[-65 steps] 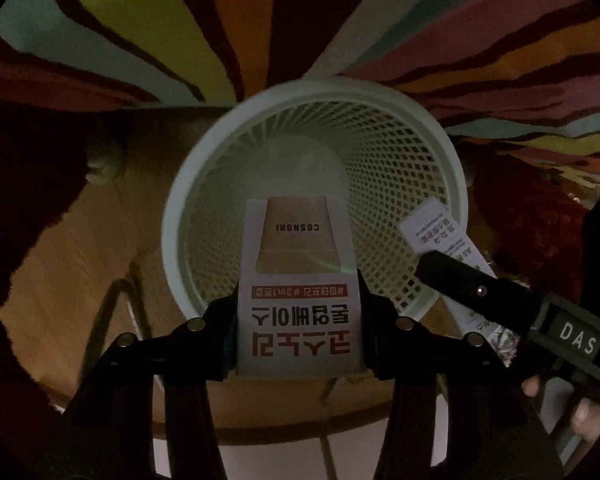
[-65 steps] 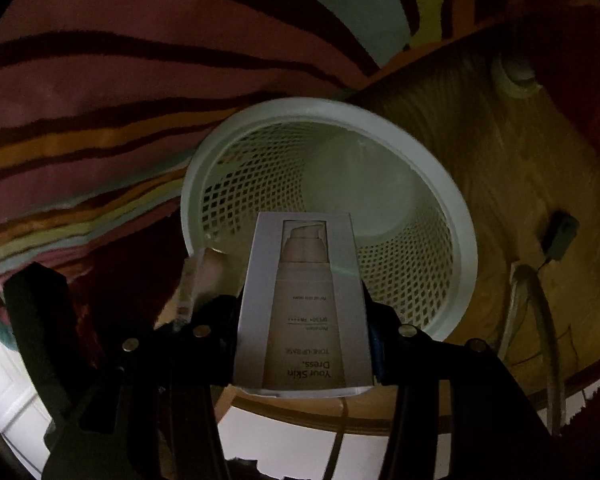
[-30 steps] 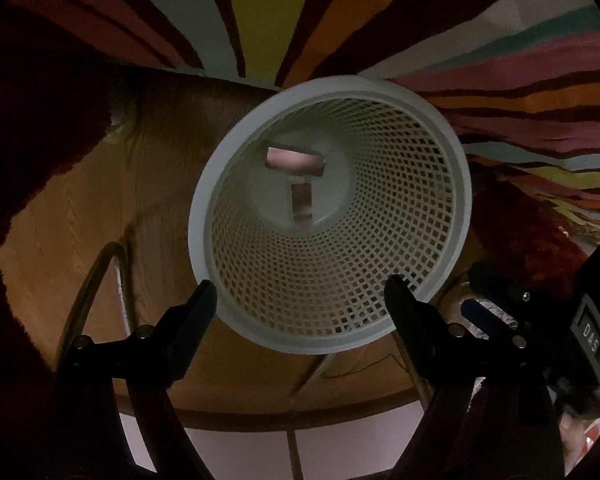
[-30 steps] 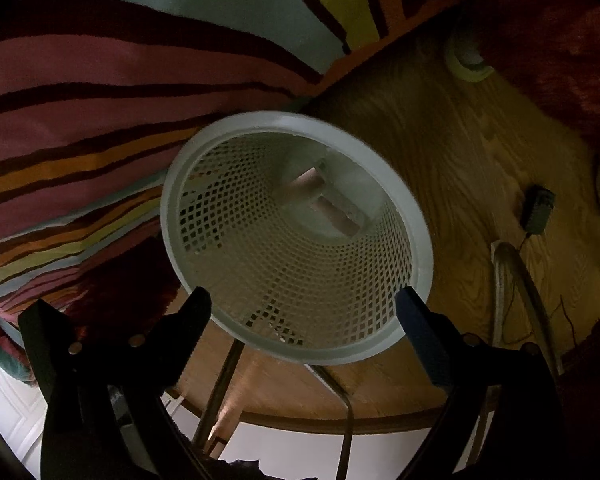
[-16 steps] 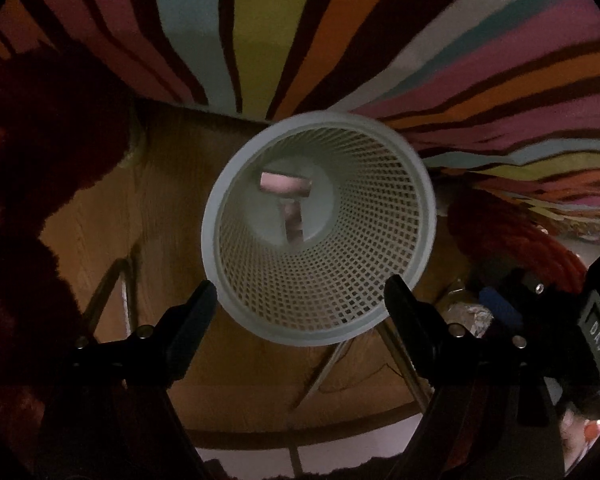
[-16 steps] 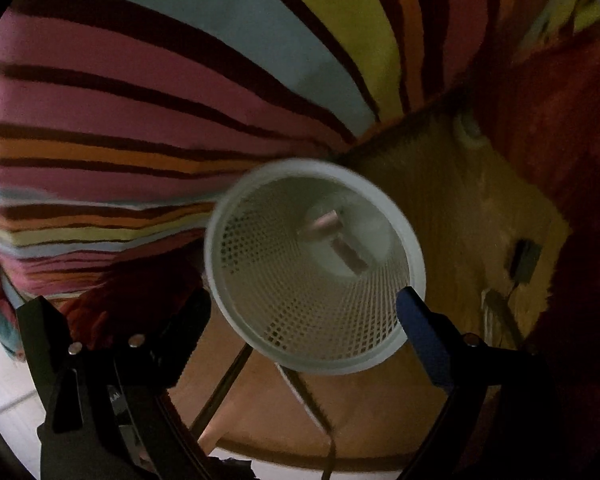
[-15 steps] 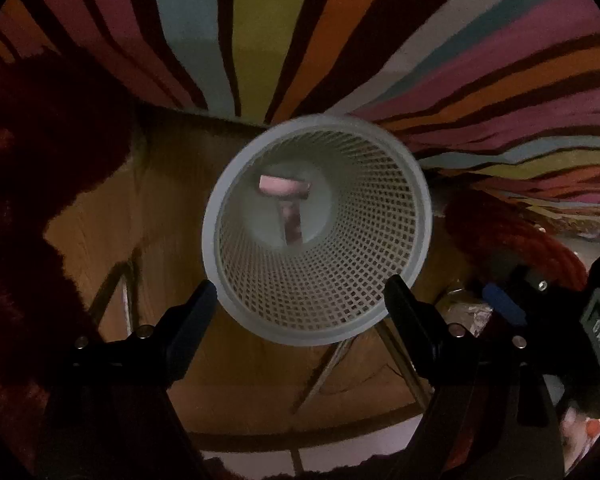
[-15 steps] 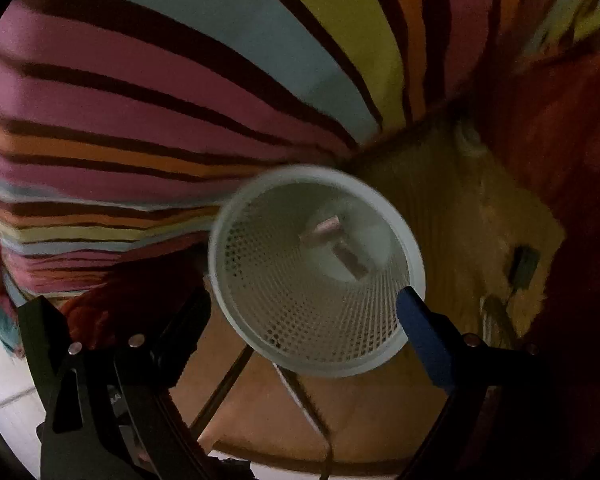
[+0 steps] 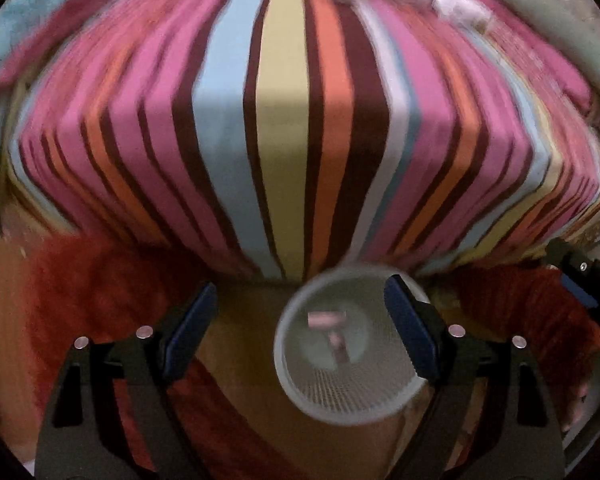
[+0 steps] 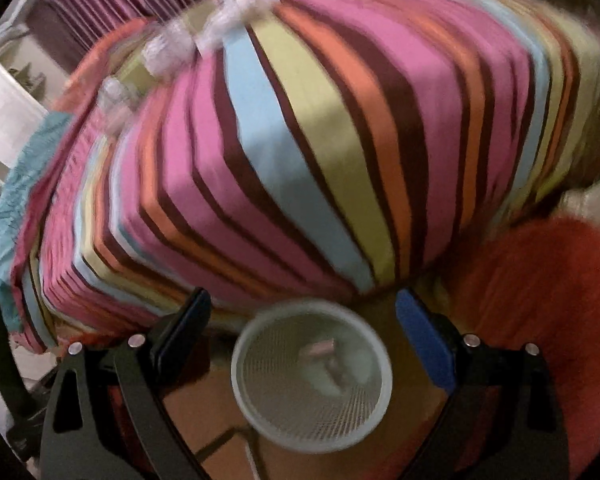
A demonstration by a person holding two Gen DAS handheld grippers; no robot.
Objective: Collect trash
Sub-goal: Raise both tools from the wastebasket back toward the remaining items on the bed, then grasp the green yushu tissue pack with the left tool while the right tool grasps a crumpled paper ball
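A white mesh wastebasket [image 9: 300, 380] stands on the wooden floor below both grippers; it also shows in the right wrist view [image 10: 260, 408]. Two small boxes [image 9: 332, 334] lie at its bottom, and they show in the right wrist view [image 10: 328, 360] too. My left gripper [image 9: 300, 320] is open and empty, high above the basket. My right gripper [image 10: 302, 324] is open and empty, also high above it. Both views are blurred by motion.
A bed with a striped cover [image 9: 292, 128] fills the upper part of both views [image 10: 300, 140]. Pale crumpled items [image 10: 220, 24] lie on its far side. A red shaggy rug [image 10: 540, 300] lies beside the basket. The other gripper's body [image 9: 584, 276] shows at the right.
Both grippers let go of their boxes, which dropped into the basket. Since then both have risen and tilted up, so the basket looks smaller and the bed top comes into view.
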